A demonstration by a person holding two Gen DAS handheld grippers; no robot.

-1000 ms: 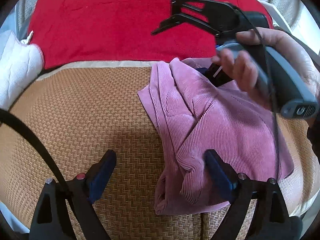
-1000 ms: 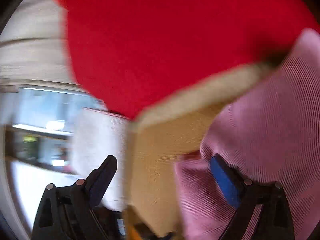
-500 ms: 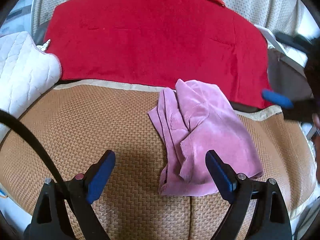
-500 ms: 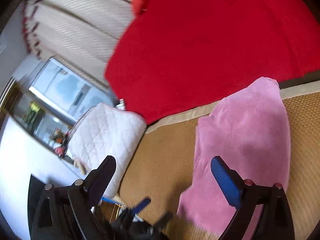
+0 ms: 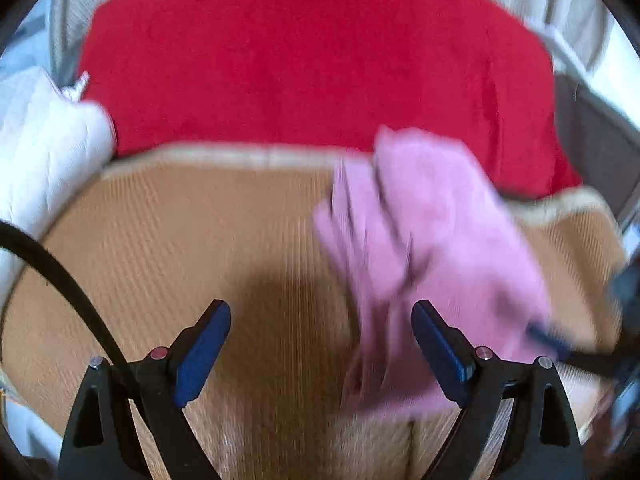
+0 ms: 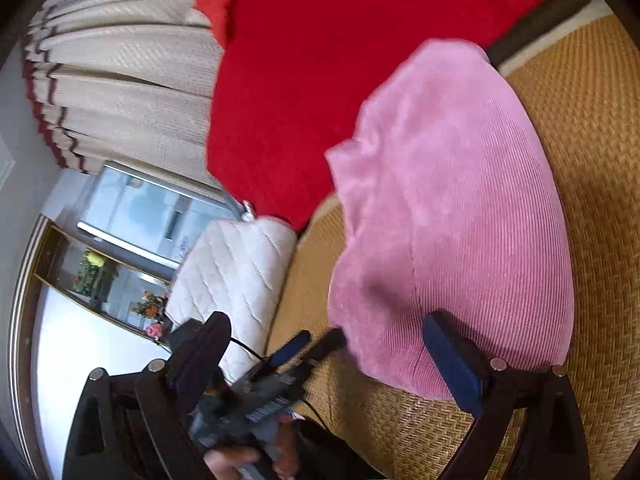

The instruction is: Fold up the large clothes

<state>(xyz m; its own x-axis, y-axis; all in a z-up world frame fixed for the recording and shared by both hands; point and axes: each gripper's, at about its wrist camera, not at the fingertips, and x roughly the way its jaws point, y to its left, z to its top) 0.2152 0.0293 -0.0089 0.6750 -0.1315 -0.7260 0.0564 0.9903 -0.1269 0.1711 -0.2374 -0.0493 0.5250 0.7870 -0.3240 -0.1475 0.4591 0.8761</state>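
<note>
Together, we are holding one gripper in each hand above a woven tan mat [image 5: 168,240], and neither one is gripping anything.

Our left gripper [image 5: 320,352] is sitting at six o'clock in the left wrist view, its two blue-padded fingers [image 5: 202,352] spread wide apart with only air between them. This view is blurred. The pink corduroy garment [image 5: 432,248] is lying bunched on the mat, running from about one o'clock down toward five o'clock, and the right-hand finger is showing in front of its lower edge. Whether that finger is touching the cloth, we cannot tell. A red blanket [image 5: 312,60] is filling the twelve o'clock area behind the mat, and a white quilted cushion [image 5: 44,152] is sitting at nine o'clock.

Our right gripper [image 6: 332,360] is also standing wide open at six o'clock in its own view. There the pink corduroy garment [image 6: 452,208] is spreading from the centre toward three o'clock on the woven tan mat [image 6: 592,128], with the right-hand blue pad just in front of its near edge. The left gripper [image 6: 308,348] is appearing at seven o'clock, close to the garment's lower-left edge. The red blanket [image 6: 320,60] is lying at twelve o'clock, the white quilted cushion [image 6: 236,280] at eight o'clock.
</note>
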